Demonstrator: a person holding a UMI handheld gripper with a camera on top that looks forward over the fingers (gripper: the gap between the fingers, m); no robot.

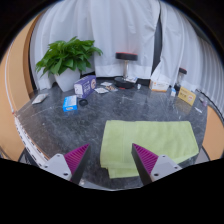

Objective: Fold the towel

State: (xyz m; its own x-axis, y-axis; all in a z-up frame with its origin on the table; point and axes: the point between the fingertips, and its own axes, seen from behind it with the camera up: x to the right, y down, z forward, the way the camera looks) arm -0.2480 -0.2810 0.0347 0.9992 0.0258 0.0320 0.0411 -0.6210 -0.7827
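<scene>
A light green towel [150,140] lies flat on the dark marbled table [60,125], just ahead of my fingers and reaching off toward the right. Its near edge shows a small stepped corner between my fingertips. My gripper [112,160] hangs above the table's near edge, open wide and empty. The left finger [72,160] is over bare table; the right finger [150,160] is over the towel's near part. Both magenta pads show.
A potted green plant [68,58] stands at the far left. Small boxes and papers [80,90] lie near it. A lamp-like stand [126,62] and other small items [185,95] line the far side before white curtains.
</scene>
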